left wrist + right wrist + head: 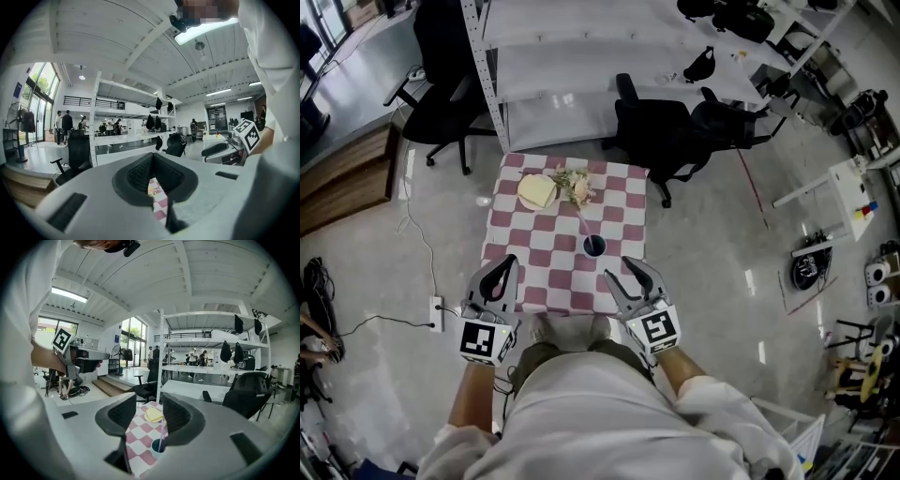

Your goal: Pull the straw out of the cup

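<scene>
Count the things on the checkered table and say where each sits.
3, counting cup and straw as one: that pair stands mid-table, the yellow item at the far left, the flowers just right of it. Nothing looks hidden.

Illumination is bright and even, supplied by a long white ceiling strip light [206, 29] and tall glazed windows [40, 89]; shadows are faint. The polished grey floor [712, 253] carries pale glare patches. Both gripper views show strong fisheye curvature, black vignetted corners and soft focus on the nearest foreground surfaces.
</scene>
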`<state>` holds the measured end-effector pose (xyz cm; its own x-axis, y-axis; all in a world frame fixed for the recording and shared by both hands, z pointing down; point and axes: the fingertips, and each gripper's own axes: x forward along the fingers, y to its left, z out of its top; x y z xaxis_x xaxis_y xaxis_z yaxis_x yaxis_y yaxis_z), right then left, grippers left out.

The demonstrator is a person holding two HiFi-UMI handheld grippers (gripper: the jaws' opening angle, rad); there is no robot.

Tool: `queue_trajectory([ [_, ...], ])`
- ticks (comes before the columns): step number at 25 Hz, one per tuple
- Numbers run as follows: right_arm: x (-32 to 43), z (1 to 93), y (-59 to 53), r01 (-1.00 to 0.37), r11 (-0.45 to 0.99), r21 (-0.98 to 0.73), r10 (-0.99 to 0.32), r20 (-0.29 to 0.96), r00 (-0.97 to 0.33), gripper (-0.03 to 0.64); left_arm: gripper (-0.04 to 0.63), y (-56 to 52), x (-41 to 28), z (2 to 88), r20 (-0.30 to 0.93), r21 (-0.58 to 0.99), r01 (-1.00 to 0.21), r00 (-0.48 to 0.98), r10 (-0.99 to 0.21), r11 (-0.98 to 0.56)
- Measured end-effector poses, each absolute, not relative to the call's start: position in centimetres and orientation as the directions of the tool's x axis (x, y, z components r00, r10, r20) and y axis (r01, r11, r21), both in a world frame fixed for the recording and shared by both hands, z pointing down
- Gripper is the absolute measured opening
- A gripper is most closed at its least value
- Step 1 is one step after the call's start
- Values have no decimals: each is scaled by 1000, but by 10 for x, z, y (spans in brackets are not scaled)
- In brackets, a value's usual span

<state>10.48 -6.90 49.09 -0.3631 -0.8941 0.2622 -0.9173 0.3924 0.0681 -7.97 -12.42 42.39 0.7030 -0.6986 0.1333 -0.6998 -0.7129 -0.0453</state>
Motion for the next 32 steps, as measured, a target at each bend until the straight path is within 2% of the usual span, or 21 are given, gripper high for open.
queue_trajectory([
  [6,109,493,-71,-896,440,57,-878,238,-416,247,3,-121,-79,425,148,-50,-721,679,-719,-691],
  [32,116,583,-133,-857,507,91,-819,362,-445,222,3,-112,-88,430,186,-75,-774,609,-771,-629],
])
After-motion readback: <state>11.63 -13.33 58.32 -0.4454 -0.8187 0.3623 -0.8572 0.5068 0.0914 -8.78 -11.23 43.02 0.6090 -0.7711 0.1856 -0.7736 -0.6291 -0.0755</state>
